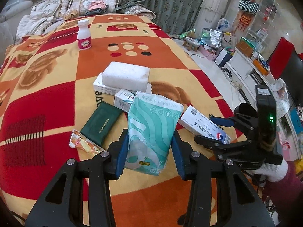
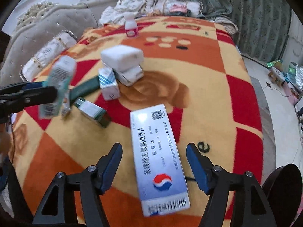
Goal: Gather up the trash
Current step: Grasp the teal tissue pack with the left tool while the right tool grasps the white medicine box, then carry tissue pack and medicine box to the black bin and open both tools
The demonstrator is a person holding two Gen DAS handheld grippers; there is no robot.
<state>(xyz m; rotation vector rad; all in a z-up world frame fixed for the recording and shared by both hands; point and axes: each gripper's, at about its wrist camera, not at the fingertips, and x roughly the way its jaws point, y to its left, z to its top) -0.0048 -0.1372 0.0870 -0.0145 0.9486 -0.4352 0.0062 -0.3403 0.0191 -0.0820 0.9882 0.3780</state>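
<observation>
The left tongs (image 1: 149,149) are clamping a soft teal-and-white tissue pack (image 1: 151,130), holding it upright above the red, orange and cream patterned blanket (image 1: 47,94). The right tongs (image 2: 154,168) are standing open, their blue pads clear of the long white medicine box (image 2: 159,158) lying between them on the blanket. Beyond are sitting a white foam block (image 1: 126,76), a dark green packet (image 1: 100,124) and a white pill bottle (image 1: 83,35).

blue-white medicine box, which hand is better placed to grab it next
Right: the right gripper stands open astride the blue-white medicine box, while the left gripper is shut on the teal tissue pack.
</observation>
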